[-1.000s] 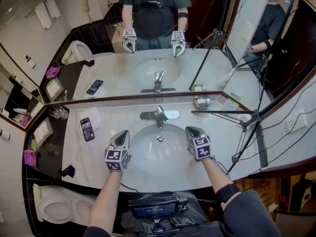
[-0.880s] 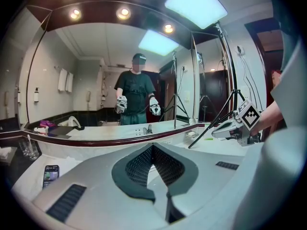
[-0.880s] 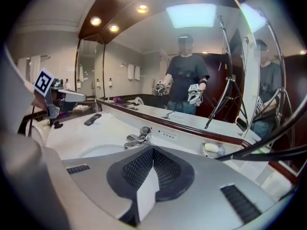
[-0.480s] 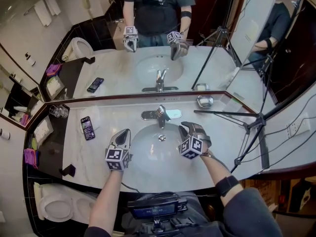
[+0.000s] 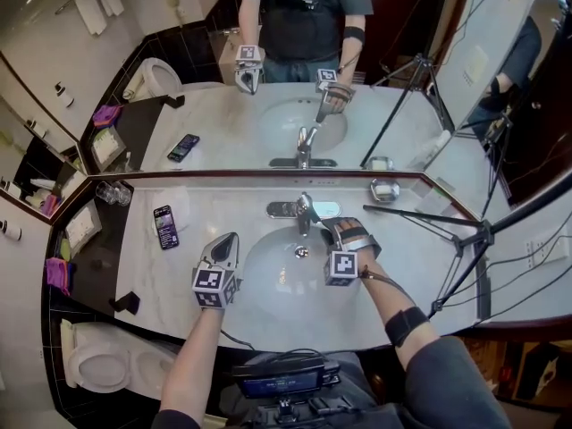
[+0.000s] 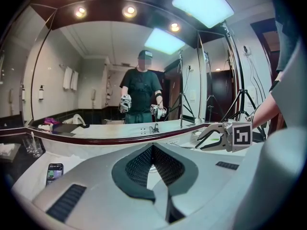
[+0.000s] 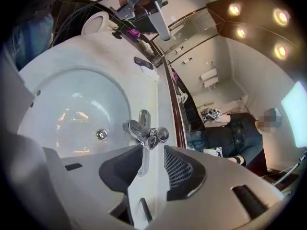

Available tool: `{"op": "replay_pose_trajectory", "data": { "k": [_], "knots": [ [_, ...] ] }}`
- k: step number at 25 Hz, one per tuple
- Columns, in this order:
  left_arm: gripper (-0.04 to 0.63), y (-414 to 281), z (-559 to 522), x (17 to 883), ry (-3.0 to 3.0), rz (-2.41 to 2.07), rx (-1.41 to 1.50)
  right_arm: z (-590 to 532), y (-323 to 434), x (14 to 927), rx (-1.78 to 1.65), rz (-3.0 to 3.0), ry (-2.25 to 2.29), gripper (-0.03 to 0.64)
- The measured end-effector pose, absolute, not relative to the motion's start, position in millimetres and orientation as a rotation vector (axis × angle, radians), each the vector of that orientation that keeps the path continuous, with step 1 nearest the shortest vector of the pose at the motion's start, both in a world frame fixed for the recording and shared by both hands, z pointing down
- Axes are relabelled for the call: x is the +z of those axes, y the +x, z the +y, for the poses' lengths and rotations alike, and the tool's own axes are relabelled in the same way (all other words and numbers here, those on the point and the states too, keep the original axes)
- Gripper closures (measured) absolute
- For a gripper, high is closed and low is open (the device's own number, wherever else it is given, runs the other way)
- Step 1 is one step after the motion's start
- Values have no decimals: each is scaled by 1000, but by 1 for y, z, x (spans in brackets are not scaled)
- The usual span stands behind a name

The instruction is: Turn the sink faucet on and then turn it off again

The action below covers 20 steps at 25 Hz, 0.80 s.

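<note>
The chrome faucet (image 5: 304,211) stands at the back rim of the white sink basin (image 5: 268,284). My right gripper (image 5: 327,227) lies rolled on its side just right of the faucet, its jaws open after having just been opening. In the right gripper view the faucet (image 7: 144,131) sits right ahead of the right gripper (image 7: 152,150), with nothing pressed between the pads. My left gripper (image 5: 228,242) hovers over the basin's left edge, shut and empty. In the left gripper view the left gripper (image 6: 152,146) has its tips together.
A phone (image 5: 165,226) lies on the marble counter at the left, with glasses (image 5: 113,192) behind it. A soap dish (image 5: 386,189) sits at the back right. A tripod (image 5: 465,232) leans over the counter's right end. The mirror rises directly behind the faucet.
My right gripper moved left and toward the faucet, rolled onto its side, and its jaws opened. The left gripper stayed where it was.
</note>
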<state>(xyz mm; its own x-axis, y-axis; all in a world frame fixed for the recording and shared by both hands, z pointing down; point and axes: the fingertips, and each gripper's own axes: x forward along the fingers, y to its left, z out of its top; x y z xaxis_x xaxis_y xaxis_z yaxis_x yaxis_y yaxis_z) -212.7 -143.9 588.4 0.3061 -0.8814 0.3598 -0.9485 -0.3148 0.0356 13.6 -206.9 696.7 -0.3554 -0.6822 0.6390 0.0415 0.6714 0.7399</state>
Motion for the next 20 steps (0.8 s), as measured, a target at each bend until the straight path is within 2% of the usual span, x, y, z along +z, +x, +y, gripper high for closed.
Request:
{"op": "replay_pose_trajectory", "data": {
  "k": [9, 20],
  "knots": [
    [600, -220, -148, 594, 2305, -1684, 412, -224, -2, 723, -848, -1742, 417, 420],
    [600, -229, -150, 598, 2282, -1702, 428, -246, -13, 731, -846, -1728, 376, 419]
  ]
}}
